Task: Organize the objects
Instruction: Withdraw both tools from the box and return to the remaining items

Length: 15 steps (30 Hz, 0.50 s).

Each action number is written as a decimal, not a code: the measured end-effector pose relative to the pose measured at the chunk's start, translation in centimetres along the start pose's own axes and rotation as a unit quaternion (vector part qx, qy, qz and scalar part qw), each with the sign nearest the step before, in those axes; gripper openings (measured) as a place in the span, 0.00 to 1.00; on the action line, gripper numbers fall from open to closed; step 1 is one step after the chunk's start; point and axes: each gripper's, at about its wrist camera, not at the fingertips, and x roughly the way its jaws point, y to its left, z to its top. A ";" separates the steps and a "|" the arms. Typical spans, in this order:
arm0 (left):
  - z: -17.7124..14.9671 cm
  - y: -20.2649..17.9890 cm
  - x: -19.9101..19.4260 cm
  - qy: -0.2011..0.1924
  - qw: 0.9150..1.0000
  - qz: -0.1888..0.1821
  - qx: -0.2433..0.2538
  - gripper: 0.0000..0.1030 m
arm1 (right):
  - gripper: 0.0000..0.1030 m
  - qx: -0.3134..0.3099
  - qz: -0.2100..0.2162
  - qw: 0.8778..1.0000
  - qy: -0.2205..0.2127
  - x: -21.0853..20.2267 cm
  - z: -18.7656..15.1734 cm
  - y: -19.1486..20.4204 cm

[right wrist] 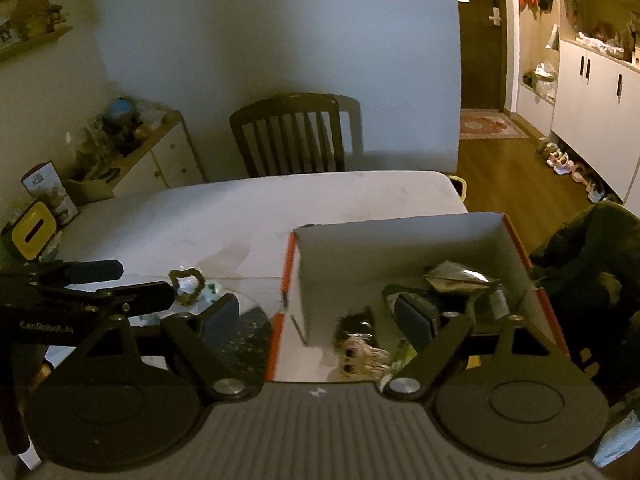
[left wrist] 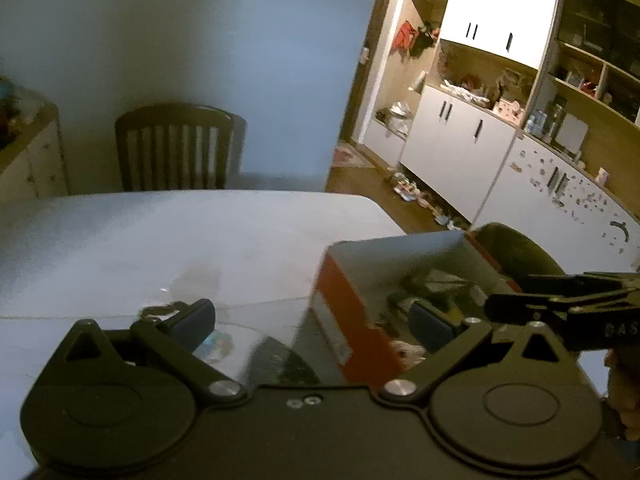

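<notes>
An open cardboard box with orange sides (left wrist: 344,300) (right wrist: 400,232) stands on the white table's right part. Inside lie a silvery packet (right wrist: 456,276), a small plush toy (right wrist: 360,344) and other small items. A small dark scrunchie-like ring (right wrist: 186,284) (left wrist: 160,312) lies on the table left of the box. My left gripper (left wrist: 312,324) is open and empty over the box's left wall. My right gripper (right wrist: 316,316) is open and empty, its right finger over the box, its left finger outside it. Each gripper shows in the other's view.
A wooden chair (right wrist: 288,136) stands at the table's far side. A yellow tissue box (right wrist: 30,232) sits at the table's left edge. A second chair with dark cloth (right wrist: 592,264) is right of the box. Cabinets line the right wall.
</notes>
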 end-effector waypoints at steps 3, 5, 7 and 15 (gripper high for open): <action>-0.5 1.5 -0.5 -0.015 1.000 0.011 0.015 1.00 | 0.83 -0.009 0.002 1.000 -0.006 0.4 -0.4 1.4; -0.9 2.6 -0.8 -0.020 0.999 0.016 0.025 1.00 | 0.83 -0.019 0.000 1.000 -0.008 1.0 -0.6 2.8; -1.3 3.8 -0.9 -0.019 0.999 0.022 0.026 1.00 | 0.83 -0.027 0.003 1.000 -0.007 1.7 -0.8 3.9; -2.5 9.0 -1.0 -0.017 0.999 0.040 0.005 1.00 | 0.83 -0.048 0.016 0.999 0.013 5.1 -1.1 8.4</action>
